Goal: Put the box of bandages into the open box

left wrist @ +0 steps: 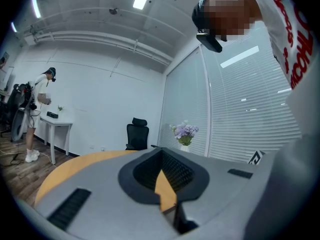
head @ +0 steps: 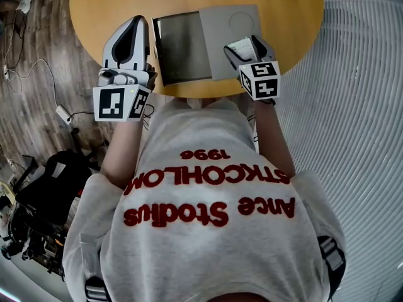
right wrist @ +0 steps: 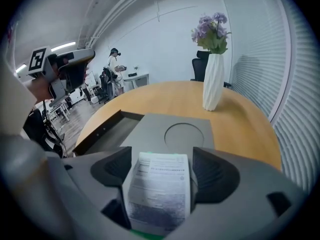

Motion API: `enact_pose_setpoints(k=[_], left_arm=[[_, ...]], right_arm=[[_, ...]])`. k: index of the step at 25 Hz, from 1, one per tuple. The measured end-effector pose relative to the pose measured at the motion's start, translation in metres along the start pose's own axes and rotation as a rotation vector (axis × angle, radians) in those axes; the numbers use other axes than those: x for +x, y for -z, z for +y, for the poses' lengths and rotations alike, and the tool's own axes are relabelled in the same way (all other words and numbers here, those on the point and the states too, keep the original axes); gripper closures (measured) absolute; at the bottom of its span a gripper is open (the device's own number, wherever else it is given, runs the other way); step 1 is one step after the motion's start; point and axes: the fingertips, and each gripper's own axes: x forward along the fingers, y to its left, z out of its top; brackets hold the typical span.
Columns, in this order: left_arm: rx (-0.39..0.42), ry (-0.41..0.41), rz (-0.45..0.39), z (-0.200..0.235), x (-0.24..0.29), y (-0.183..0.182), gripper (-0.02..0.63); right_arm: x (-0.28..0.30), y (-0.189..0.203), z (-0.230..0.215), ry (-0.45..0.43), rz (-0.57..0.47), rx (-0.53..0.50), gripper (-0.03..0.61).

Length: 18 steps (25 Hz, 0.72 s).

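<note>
The open box (head: 182,49), a dark grey tray, lies on the round wooden table (head: 101,5) with its flat grey lid (head: 234,27) touching it on the right. The bandage box (right wrist: 159,189), white with fine print, lies lengthwise between my right gripper's (right wrist: 161,156) fingers, which stand wide and do not press on it. That gripper (head: 244,44) hovers over the lid's near right corner, to the right of the tray. My left gripper (head: 140,21) is shut and empty at the tray's left edge. In the left gripper view its jaws (left wrist: 160,151) meet at a point.
A white vase of purple flowers (right wrist: 213,79) stands on the table's far right. A black office chair (left wrist: 137,134) and a person (left wrist: 37,114) at a small desk are across the room. Window blinds (head: 352,74) run along the right. Cables (head: 38,74) trail on the wooden floor to the left.
</note>
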Motion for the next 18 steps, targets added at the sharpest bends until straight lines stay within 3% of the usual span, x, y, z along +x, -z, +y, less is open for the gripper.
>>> enact_pose_setpoints(k=[11,18], left_arm=[[0.002,0.004,-0.001,-0.001,0.004,-0.005,0.611],[0.011,-0.002,-0.002,-0.001,0.005,-0.003,0.611]], right_arm=[[0.004,0.014,-0.002,-0.017,0.122,0.015,0.209],[0.000,0.003,-0.007,-0.038,0.059,0.037,0.219]])
